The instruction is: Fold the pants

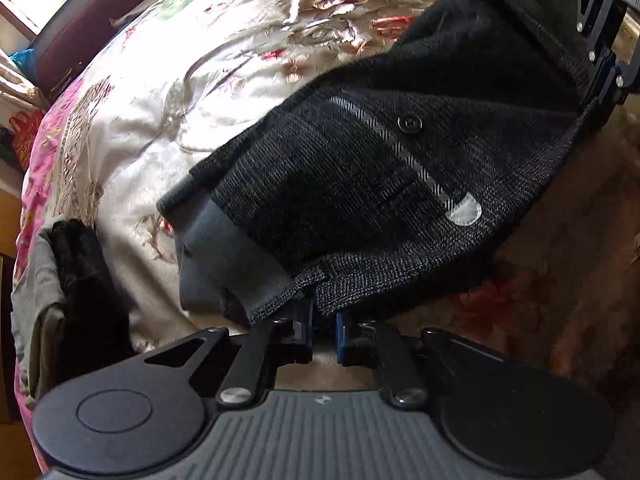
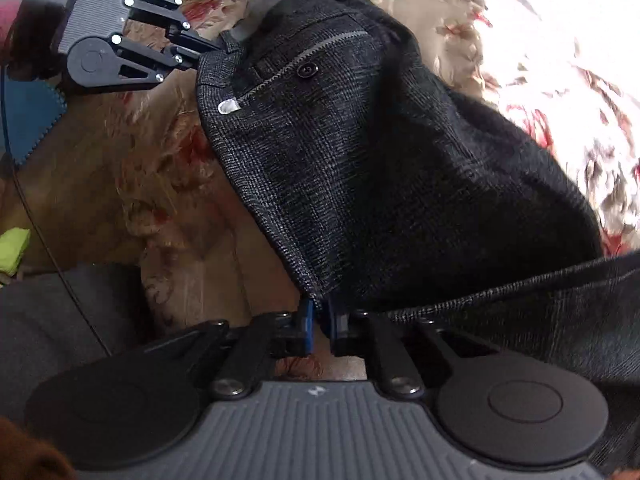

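Dark grey checked pants [image 1: 360,184] with a buttoned back pocket hang stretched between my two grippers above a floral bedspread [image 1: 168,92]. My left gripper [image 1: 324,314] is shut on the waistband edge of the pants at the bottom of the left wrist view. My right gripper [image 2: 319,312] is shut on the pants' side edge [image 2: 360,168]. The right gripper also shows in the left wrist view [image 1: 600,80] at the top right. The left gripper shows in the right wrist view [image 2: 208,50] at the top left.
A folded dark and olive garment [image 1: 68,280] lies at the bed's left edge. A maroon headboard [image 1: 92,12] stands behind the bed. A blue cloth [image 2: 32,116] and a yellow-green item [image 2: 14,250] lie left in the right wrist view.
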The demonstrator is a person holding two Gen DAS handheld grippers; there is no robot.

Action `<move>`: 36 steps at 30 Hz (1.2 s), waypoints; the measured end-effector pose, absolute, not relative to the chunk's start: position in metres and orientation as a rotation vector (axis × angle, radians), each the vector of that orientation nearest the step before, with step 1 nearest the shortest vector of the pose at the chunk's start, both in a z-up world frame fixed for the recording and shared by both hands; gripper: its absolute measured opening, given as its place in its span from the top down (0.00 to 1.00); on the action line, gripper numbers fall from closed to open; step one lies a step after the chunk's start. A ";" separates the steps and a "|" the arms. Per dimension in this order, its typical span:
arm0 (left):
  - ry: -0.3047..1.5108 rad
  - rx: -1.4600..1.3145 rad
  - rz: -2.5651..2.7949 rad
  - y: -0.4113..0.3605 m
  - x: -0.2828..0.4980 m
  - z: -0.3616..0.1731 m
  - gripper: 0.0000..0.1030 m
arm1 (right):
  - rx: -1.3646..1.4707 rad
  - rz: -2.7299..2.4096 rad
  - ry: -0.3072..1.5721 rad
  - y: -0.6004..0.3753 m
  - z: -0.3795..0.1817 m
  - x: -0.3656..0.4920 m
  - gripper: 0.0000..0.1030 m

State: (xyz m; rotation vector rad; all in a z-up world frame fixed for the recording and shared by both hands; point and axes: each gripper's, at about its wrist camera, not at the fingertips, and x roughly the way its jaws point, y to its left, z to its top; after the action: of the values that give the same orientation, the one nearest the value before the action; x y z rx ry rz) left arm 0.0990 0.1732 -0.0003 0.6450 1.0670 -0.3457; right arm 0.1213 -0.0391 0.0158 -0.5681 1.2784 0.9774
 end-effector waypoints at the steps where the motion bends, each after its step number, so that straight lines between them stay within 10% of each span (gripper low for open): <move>1: 1.050 0.631 -0.318 0.175 0.096 0.000 0.72 | -0.576 0.986 1.254 -0.037 0.027 0.124 0.89; 8: 0.900 0.451 -0.188 0.193 0.097 0.018 0.68 | -0.487 1.057 1.086 0.009 0.090 0.178 0.66; 22: 0.745 0.683 -0.284 0.190 0.092 0.011 0.69 | -0.636 1.095 1.084 0.073 0.009 0.126 0.61; 24: 0.737 0.788 -0.294 0.186 0.090 0.005 0.67 | -0.620 1.081 1.041 0.071 -0.002 0.124 0.64; 27: 0.713 0.984 -0.312 0.169 0.089 -0.010 0.67 | -0.524 1.032 1.056 0.059 0.008 0.131 1.00; 36: 0.718 1.132 -0.388 0.162 0.090 -0.002 0.67 | -0.377 1.066 0.997 0.030 0.062 0.150 0.82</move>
State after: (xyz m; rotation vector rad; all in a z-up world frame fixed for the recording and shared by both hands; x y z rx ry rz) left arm 0.0905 0.1619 -0.0025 1.1319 0.7177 -0.3879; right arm 0.1503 0.0296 0.0623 -0.3769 0.9966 1.0661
